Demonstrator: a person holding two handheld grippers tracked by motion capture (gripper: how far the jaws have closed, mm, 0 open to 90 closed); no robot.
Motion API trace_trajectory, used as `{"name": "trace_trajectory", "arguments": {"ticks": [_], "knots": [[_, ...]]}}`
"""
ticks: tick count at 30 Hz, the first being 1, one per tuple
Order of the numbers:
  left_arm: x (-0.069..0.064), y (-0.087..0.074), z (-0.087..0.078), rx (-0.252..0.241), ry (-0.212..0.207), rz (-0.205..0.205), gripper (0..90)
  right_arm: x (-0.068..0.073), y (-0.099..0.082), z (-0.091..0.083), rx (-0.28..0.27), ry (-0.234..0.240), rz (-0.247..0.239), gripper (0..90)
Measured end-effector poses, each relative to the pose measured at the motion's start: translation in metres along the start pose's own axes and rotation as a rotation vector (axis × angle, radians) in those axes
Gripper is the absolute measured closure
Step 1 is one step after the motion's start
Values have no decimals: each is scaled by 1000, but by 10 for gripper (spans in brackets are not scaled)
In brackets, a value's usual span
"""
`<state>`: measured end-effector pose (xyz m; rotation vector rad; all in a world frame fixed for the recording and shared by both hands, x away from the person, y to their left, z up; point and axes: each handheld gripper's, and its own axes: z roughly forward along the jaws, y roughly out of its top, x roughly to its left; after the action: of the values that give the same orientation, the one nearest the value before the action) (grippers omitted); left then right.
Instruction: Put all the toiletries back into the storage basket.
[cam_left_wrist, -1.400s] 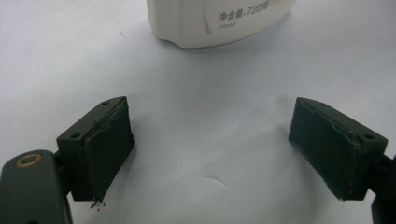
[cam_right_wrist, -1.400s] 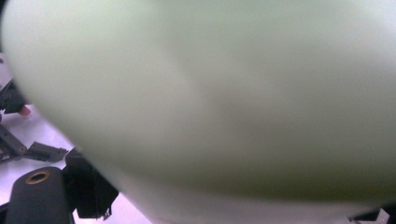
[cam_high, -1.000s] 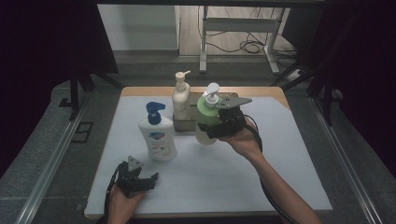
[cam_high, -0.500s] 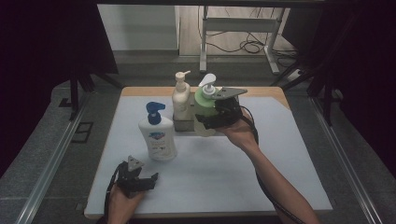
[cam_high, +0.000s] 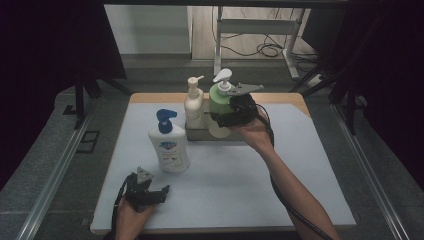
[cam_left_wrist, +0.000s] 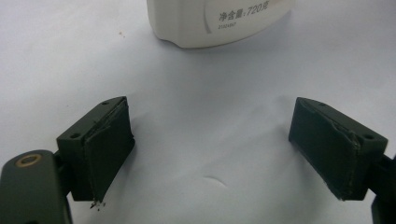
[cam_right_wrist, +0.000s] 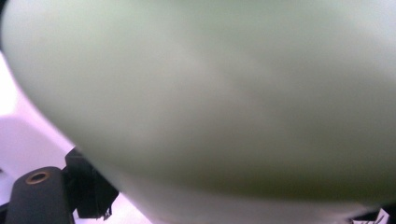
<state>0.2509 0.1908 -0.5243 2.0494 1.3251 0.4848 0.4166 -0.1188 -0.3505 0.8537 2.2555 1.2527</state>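
One green pump bottle (cam_high: 218, 102) sits clamped between the jaws of the right gripper (cam_high: 231, 114), above the grey tray (cam_high: 220, 134) beside the cream bottle (cam_high: 194, 106); the left gripper (cam_high: 150, 192) rests open.

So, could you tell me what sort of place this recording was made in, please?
Probably a lab recording booth, not a home. The white table stands between dark curtains, with loose cables on the floor behind it. Pump bottles stand on it as props: one green bottle is in the right gripper.
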Motion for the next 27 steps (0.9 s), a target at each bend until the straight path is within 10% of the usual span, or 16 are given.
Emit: {"name": "trace_trajectory", "arguments": {"ticks": [27], "knots": [[0, 0, 0, 2, 0, -1, 130, -18, 9, 30, -7, -58, 34, 125]]}}
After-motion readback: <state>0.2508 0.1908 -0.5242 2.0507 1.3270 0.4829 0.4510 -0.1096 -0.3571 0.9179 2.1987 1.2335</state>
